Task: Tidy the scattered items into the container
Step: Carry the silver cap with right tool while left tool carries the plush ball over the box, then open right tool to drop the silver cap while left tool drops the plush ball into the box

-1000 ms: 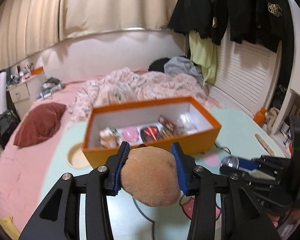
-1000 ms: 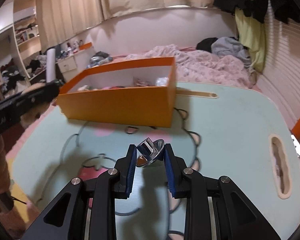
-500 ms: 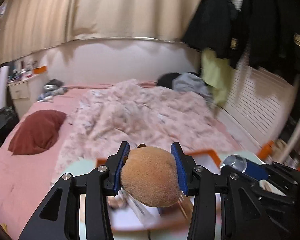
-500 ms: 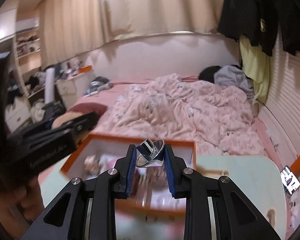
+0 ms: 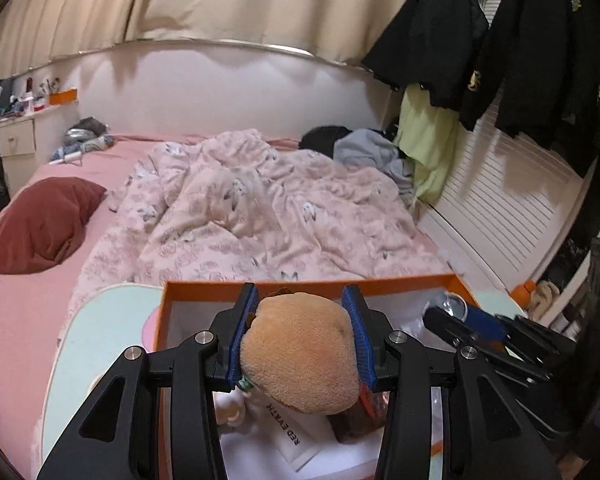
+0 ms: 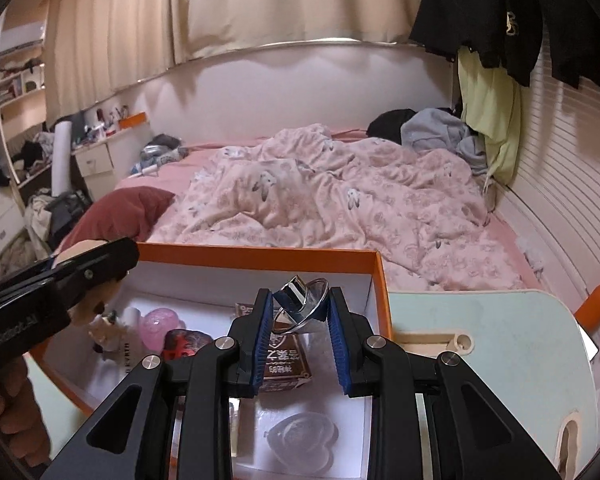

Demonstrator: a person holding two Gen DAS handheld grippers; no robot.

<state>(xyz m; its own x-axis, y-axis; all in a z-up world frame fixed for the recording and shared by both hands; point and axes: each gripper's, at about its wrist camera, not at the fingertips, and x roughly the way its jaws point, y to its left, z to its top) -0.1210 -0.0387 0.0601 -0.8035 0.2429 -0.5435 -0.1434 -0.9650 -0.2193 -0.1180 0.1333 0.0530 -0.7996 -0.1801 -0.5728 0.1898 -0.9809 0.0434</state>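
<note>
My left gripper is shut on a tan plush toy and holds it above the open orange box. My right gripper is shut on a shiny metal strainer and holds it above the same orange box, near its right end. Inside the box lie a brown carton, a pink piece, a red piece, a clear heart-shaped piece and a white packet. The right gripper also shows in the left wrist view.
The box stands on a pale green table with a cream slot. Beyond it is a bed with a pink quilt and a dark red pillow. Dark jackets hang at the right.
Both grippers have moved forward with their loads, from in front of the box to above its open inside. The box now fills the bottom of both views.
</note>
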